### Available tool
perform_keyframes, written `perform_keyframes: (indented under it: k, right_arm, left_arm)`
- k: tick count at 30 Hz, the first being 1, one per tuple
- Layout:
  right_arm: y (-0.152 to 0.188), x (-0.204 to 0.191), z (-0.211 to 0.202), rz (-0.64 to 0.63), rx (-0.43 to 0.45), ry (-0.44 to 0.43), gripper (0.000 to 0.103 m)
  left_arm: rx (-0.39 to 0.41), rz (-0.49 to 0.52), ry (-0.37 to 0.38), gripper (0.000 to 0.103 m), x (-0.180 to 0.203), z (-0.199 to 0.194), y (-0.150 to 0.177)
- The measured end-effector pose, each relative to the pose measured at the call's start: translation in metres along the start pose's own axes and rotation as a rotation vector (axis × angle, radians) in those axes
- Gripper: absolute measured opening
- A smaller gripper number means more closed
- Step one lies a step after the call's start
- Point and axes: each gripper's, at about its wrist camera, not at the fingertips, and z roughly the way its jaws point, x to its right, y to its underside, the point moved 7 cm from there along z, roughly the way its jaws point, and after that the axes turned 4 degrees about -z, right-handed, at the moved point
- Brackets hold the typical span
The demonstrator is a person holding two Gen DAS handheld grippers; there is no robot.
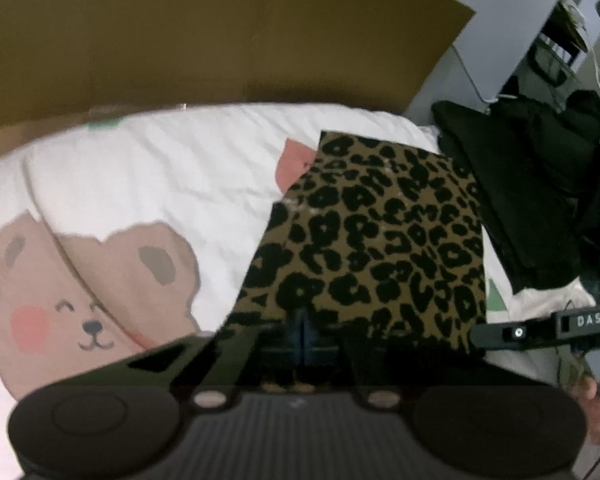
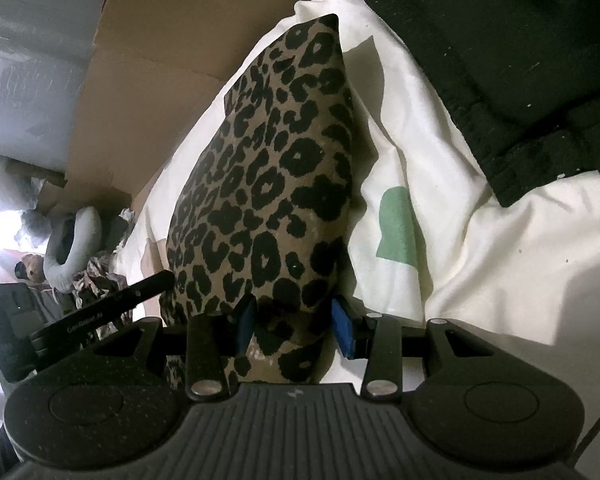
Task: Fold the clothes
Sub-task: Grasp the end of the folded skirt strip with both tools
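**Pinching the near edge from both sides**

Holding the leopard-print garment (image 2: 268, 184) at its near edge, both grippers sit close together, which suggests a shared lift or carry of a piece already folded into a narrow, layered strip. The garment lies on the white bear-print bedding (image 1: 120, 184), stretching away toward the cardboard sheet (image 1: 220, 40) propped at the far side. The left gripper (image 1: 302, 340) has its jaws brought fully together, apparently over the cloth's near hem, though blur and shadow hide the exact contact. The right gripper (image 2: 296, 324) has its blue pads on either side of a bunched thickness of the same fabric, jaws partly apart because the wad fills them. A dark garment pile (image 2: 500, 60) rests on the bedding just beside the leopard piece, likely kept apart as separate work.
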Motion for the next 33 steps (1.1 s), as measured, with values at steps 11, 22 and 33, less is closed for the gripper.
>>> perform_keyframes:
  k: [11, 22, 33]
  right_arm:
    - [-0.003, 0.002, -0.001, 0.006, 0.008, 0.003, 0.046]
    - [-0.001, 0.002, 0.0, -0.008, 0.007, 0.012, 0.046]
    - [-0.003, 0.0, 0.0, 0.0, 0.015, 0.016, 0.046]
  left_arm:
    - [0.026, -0.005, -0.002, 0.019, 0.0, -0.002, -0.015]
    - [0.023, -0.002, -0.008, 0.025, -0.004, 0.018, -0.024]
    - [0.022, 0.039, -0.006, 0.021, 0.001, 0.018, -0.024]
